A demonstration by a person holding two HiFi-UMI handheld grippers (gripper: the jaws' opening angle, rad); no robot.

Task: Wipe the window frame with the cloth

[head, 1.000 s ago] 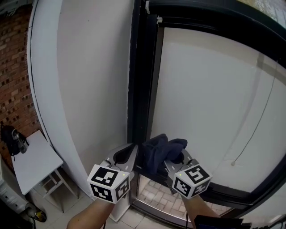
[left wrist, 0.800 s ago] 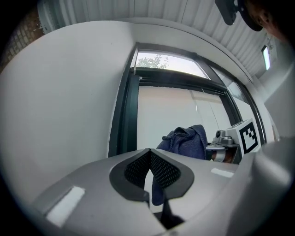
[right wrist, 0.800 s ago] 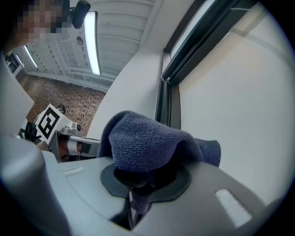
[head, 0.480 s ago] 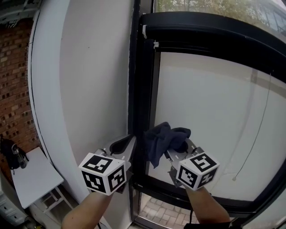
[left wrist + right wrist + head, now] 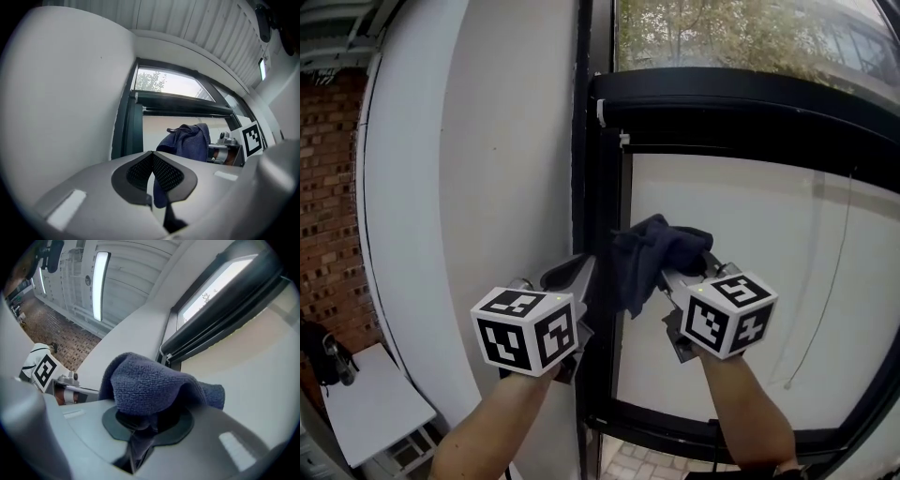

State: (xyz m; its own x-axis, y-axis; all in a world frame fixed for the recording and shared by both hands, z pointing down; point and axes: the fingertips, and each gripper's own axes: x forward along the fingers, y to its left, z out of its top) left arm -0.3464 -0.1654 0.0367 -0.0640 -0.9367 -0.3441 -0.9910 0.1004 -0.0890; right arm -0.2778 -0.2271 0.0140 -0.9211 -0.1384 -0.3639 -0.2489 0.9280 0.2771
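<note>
A dark blue cloth (image 5: 652, 251) is bunched over the tips of my right gripper (image 5: 680, 270), which is shut on it. The cloth (image 5: 150, 383) drapes over the jaws and hides the fingertips. It lies against the black vertical window frame (image 5: 602, 187), just below the black roller-blind box (image 5: 750, 108). My left gripper (image 5: 579, 274) sits close to the left of the cloth, by the frame's left edge. Its jaws are shut, pads (image 5: 164, 171) meeting at the tip with nothing clamped there. The cloth (image 5: 190, 140) shows just beyond them.
A white curved wall (image 5: 487, 187) stands left of the frame. A cream blind (image 5: 750, 262) covers the pane, with a thin cord (image 5: 825, 300) hanging at its right. Trees show through the glass above. A white table (image 5: 375, 408) stands far below left.
Both grippers and the cloth have risen along the vertical frame, from near the bottom rail up towards the blind box. The view has tilted up with them.
</note>
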